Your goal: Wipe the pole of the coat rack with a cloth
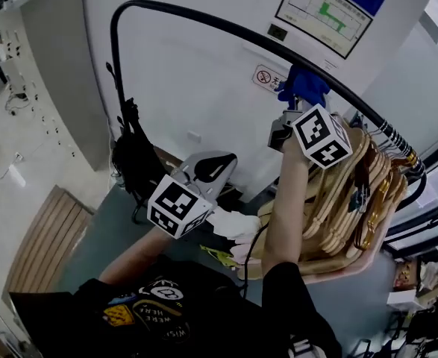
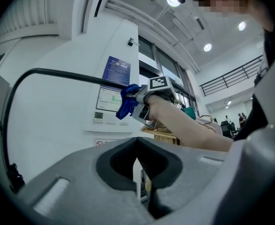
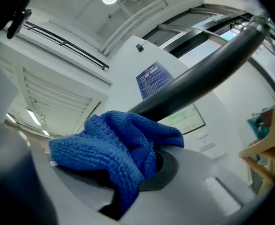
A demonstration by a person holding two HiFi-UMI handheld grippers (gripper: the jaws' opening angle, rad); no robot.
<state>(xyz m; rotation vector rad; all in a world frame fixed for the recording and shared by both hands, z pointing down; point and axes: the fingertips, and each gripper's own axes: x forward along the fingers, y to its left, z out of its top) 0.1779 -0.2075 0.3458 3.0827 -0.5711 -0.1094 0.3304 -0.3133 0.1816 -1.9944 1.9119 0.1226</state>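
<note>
The coat rack's black pole (image 1: 226,30) arches from the left upright across to the right, above a row of wooden hangers (image 1: 345,200). My right gripper (image 1: 297,99) is raised to the pole, shut on a blue cloth (image 1: 302,86) that presses against the rail. In the right gripper view the blue cloth (image 3: 114,149) bunches in the jaws right under the dark pole (image 3: 207,74). My left gripper (image 1: 217,171) hangs lower at centre, away from the pole, its jaws closed with nothing between them. In the left gripper view the blue cloth (image 2: 127,101) sits on the pole (image 2: 67,75).
A black bag (image 1: 136,159) hangs at the rack's left upright. White walls with a chart poster (image 1: 324,10) stand close behind the rail. A grey mat (image 1: 107,237) and a wooden slatted board (image 1: 43,241) lie on the floor below.
</note>
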